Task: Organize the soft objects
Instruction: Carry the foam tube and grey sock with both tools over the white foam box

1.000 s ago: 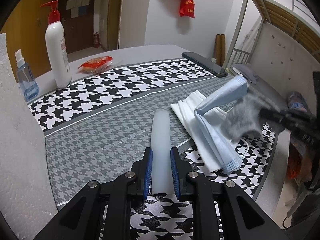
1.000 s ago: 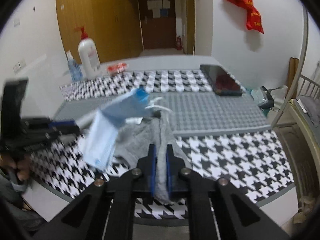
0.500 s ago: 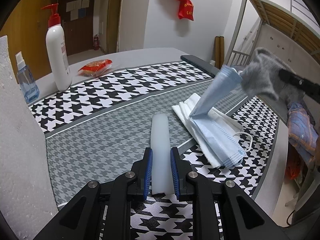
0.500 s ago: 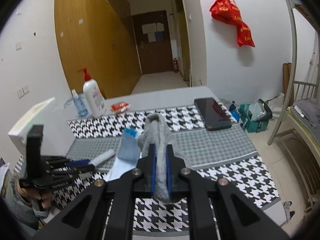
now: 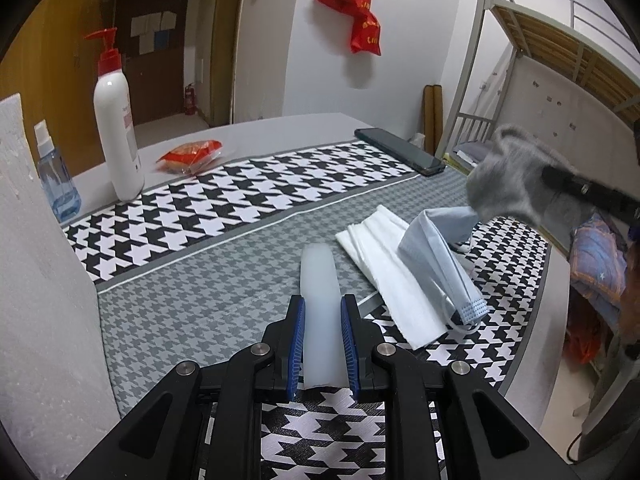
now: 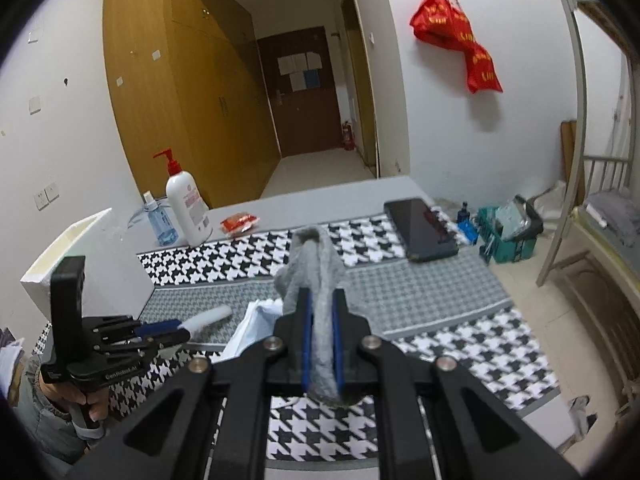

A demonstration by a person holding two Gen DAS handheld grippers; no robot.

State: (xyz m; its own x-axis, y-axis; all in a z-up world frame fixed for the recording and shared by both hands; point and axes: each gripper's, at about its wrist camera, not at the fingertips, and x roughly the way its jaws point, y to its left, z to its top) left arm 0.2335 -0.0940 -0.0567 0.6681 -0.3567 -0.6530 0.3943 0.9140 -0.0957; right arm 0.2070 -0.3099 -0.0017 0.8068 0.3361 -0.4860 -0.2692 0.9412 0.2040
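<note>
My left gripper [image 5: 322, 304] is shut on a translucent white soft strip [image 5: 318, 276] that sticks out forward, low over the grey houndstooth mat [image 5: 200, 292]. To its right a blue face mask [image 5: 436, 256] lies on folded white tissues [image 5: 384, 264], its far end curled up. Above them hangs a grey fuzzy cloth [image 5: 508, 176], pinched in my right gripper [image 6: 320, 300], which is shut on it; the cloth [image 6: 316, 264] droops over both sides of the jaws. The right wrist view shows the left gripper [image 6: 176, 330] at lower left, held by a hand.
A white pump bottle [image 5: 118, 132], a blue spray bottle [image 5: 56, 184] and a red snack packet [image 5: 190, 154] stand at the far left of the table. A dark phone [image 5: 400, 156] lies at the far right. A white foam box [image 5: 36, 280] rises on the left; a bunk bed [image 5: 560, 40] stands on the right.
The right gripper lifted the grey cloth off the table. The blue mask rose with it, then slumped back onto the tissues. The left gripper stayed still with the strip.
</note>
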